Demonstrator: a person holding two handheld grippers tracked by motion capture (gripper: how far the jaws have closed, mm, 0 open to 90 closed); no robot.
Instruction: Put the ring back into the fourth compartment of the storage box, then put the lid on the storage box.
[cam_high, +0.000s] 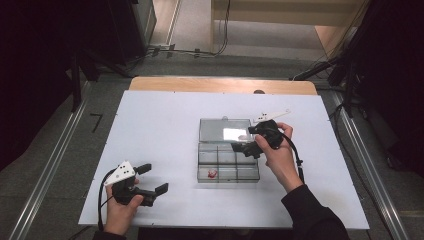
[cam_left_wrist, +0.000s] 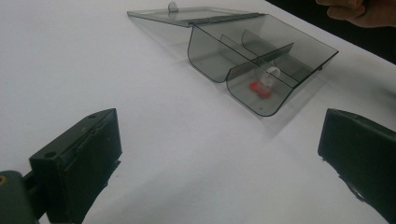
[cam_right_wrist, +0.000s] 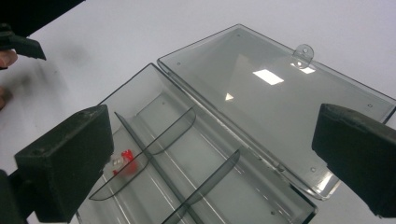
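Clear compartment box (cam_high: 228, 165) open mid-table, lid (cam_high: 224, 130) laid flat behind it, red piece (cam_high: 212, 174) in its near left compartment, right gripper (cam_high: 244, 148) over the box, jaws spread, left gripper (cam_high: 152, 179) near-left of the box, jaws spread, empty, no readable writing.

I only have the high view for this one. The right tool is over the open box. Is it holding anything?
Observer: No. The right gripper view shows the right tool with its jaws wide apart and nothing between them, pointed at the box.
Operator: What's the red speck inside?
Observer: A small red piece with a pale part on it, alone in its compartment. Finer detail is blurred.
Operator: Does the lid have a catch?
Observer: The lid lies flat open, and a small clear tab with a hole sits at its outer edge.
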